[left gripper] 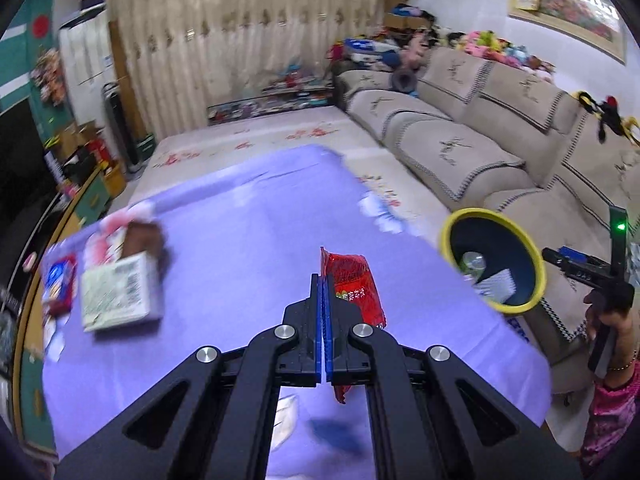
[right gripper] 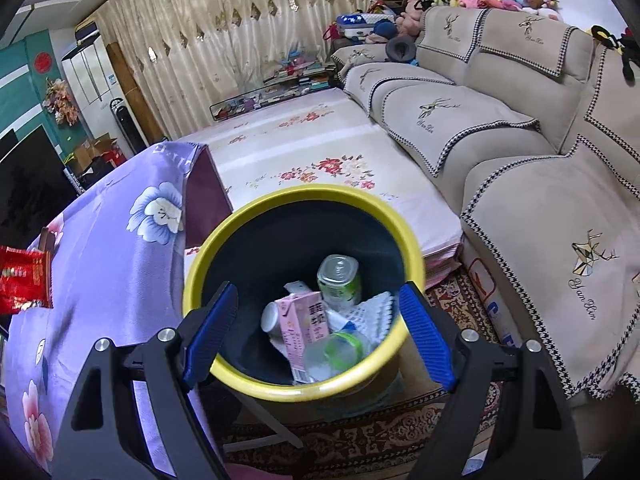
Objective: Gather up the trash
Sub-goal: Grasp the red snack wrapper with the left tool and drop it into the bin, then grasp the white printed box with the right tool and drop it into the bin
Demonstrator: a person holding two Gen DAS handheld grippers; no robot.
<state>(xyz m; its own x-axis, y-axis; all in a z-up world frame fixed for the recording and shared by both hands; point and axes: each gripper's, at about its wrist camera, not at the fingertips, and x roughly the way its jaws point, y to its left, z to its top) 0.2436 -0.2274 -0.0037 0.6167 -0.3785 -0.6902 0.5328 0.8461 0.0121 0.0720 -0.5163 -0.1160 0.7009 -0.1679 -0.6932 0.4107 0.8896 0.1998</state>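
Red foil wrapper (left gripper: 352, 288) is pinched between the blue pads of the left gripper (left gripper: 322, 280), whose jaws are pressed together on its edge; the packet stands with its long axis running up and away from the fingertips, above the purple flowered cloth (left gripper: 240, 208). From that claw the yellow-rimmed bin (left gripper: 494, 258) lies at about three o'clock, just off the cloth's right edge, mouth tilted toward the lens. The right gripper (right gripper: 316, 332) is spread wide and empty, poised directly over the bin, with a pink carton (right gripper: 302, 320) and a green can (right gripper: 340, 280) below it. I judge the coming move to be a rightward carry of the wrapper, which the left claw alone holds.
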